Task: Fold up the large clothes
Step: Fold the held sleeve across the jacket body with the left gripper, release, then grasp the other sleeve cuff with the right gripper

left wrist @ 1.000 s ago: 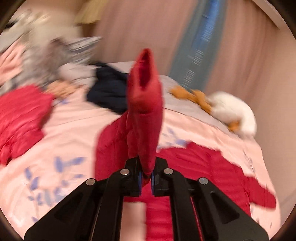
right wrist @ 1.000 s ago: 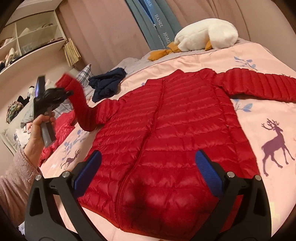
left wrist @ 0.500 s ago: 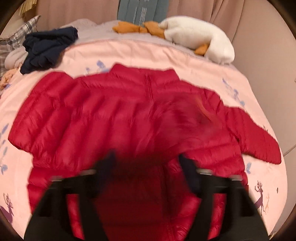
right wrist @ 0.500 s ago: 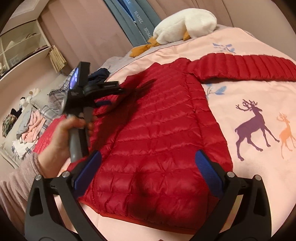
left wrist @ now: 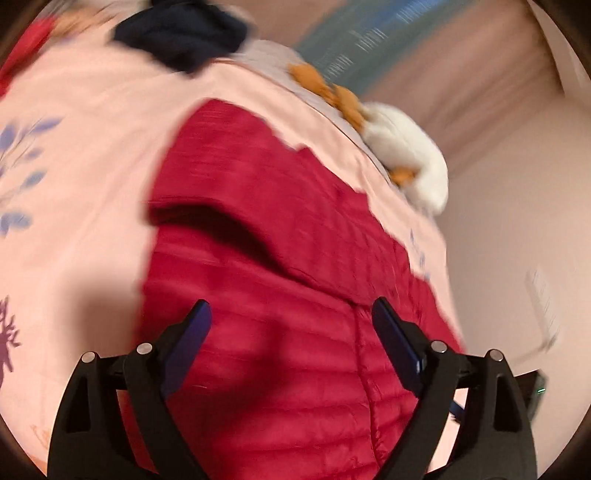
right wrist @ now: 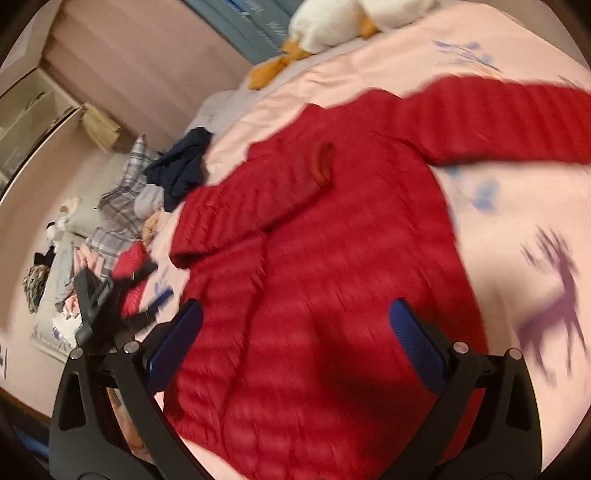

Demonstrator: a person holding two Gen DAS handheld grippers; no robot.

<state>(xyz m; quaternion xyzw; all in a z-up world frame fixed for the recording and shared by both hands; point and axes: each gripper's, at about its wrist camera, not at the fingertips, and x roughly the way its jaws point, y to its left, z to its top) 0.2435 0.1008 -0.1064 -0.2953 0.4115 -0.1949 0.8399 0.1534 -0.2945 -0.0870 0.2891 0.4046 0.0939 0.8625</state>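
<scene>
Between your right gripper's wide-open, empty fingers lies the red puffer jacket on the pink bedspread. Your left gripper, also spread and empty, hovers above it. Beyond, the folded sleeve may slide off the slick shell; the far sleeve stays outstretched.

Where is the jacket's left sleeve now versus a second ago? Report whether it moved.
Yes. The left sleeve, earlier lifted off the bed toward the navy clothes, now lies folded across the red down jacket, its cuff nearer the plush goose. The left gripper is open.
</scene>
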